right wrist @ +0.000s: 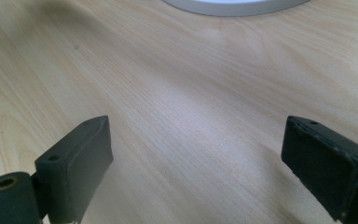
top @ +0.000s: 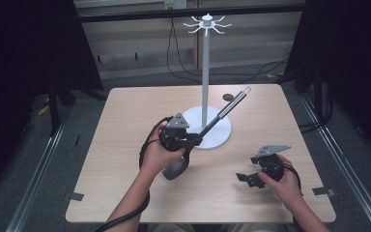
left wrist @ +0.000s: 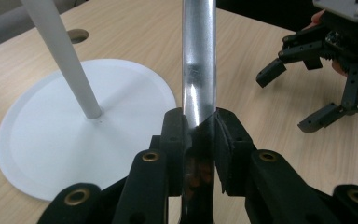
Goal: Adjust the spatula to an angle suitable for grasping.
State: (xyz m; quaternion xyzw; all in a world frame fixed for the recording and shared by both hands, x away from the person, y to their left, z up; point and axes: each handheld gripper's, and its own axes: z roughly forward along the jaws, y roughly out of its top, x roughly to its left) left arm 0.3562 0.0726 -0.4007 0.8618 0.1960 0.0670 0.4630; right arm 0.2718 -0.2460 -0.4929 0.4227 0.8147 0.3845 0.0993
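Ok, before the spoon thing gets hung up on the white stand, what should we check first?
1. Left gripper shut on the utensil's metal handle: ok.
2. Handle's end loop free, pointing up toward the stand: ok.
3. Hooks at the top of the stand bare: ok, as far as the high view shows.
4. Stand base flat on the table: ok.
5. Right gripper open and off to the side, away from the stand: ok.
6. Whether the loop fits over a hook: cannot tell.
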